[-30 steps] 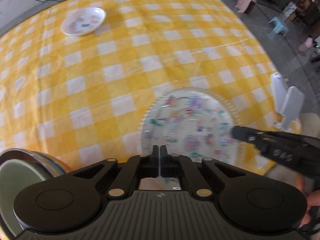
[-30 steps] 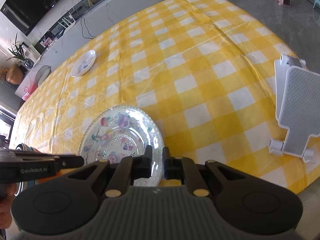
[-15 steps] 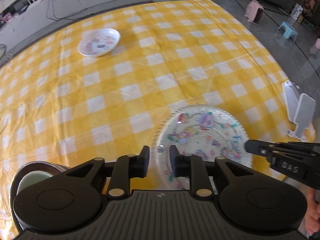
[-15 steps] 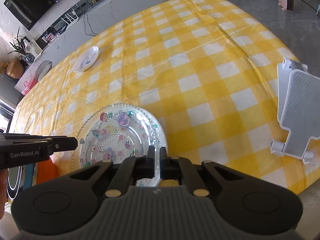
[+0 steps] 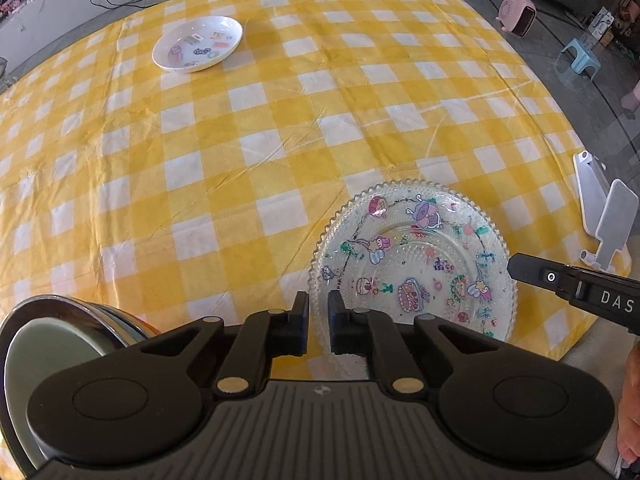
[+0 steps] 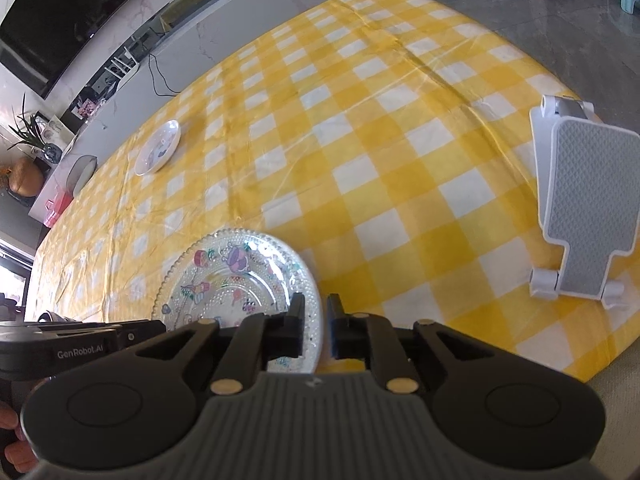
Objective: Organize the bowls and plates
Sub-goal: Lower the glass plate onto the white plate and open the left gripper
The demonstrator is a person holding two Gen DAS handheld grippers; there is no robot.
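Covering nearly the whole of both views is the desk point(image 5: 248, 128), draped in a yellow-and-white checked cloth, and I take it as the work surface for the sorting. Next in size is the glass plate point(image 5: 412, 264), clear with a beaded rim and cartoon prints, lying flat near the desk's near edge; I judge it was set there so either tool can reach it. At the near left corner sits a stack of bowls point(image 5: 52, 340), metal-rimmed with a pale green inside, partly hidden behind the tool body; it looks like the gathering point for bowls. On the right edge stands a white folding stand point(image 6: 580, 200), well apart from the plate and seemingly no part of the job. Far across the cloth rests a small white dish point(image 5: 198, 43) with printed motifs, alone, and in my judgement yet to be collected. The left gripper point(image 5: 318, 322) has its fingers released with a narrow gap, poised just at the plate's left rim without clasping it. The right gripper point(image 6: 316, 326) likewise has fingers parted, straddling the plate's right rim; I cannot tell whether a pad touches the glass, but nothing is clamped. My reading: the plate is set down, and the far dish is the likely next item.
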